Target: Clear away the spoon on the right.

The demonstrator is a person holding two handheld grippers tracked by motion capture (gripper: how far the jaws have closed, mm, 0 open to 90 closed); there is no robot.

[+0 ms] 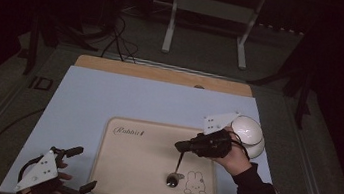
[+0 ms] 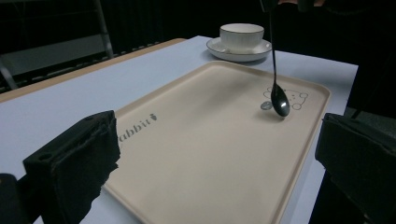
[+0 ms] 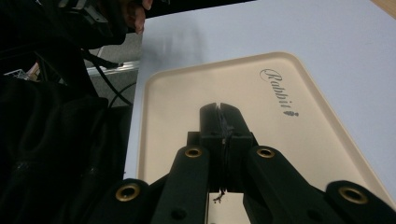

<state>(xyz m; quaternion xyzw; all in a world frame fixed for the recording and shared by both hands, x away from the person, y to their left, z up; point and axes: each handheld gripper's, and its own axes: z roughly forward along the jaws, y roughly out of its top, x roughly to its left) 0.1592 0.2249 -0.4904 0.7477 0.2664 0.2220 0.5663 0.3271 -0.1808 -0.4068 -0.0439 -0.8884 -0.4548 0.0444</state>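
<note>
On the near right part of the beige tray (image 1: 149, 175), close to its printed rabbit (image 1: 195, 183), a dark spoon (image 1: 176, 170) hangs bowl-down with its bowl at or just above the tray floor. The right gripper (image 1: 181, 145) pinches the top of the handle; in the right gripper view its jaws are pressed together with only a thin seam between them, the narrow handle caught there. Holding it by the very end lets the spoon hang nearly upright, which suits setting it down or lifting it cleanly, though which of the two I cannot tell.

The left gripper (image 1: 82, 168) rests at the near left corner of the pale blue mat (image 1: 84, 95), jaws spread wide and holding nothing. It is probably parked there to stay clear of the tray.

A white cup on its saucer (image 2: 240, 42) stands off the tray at the far right edge of the mat, just behind the right hand, likely the spoon's partner.
</note>
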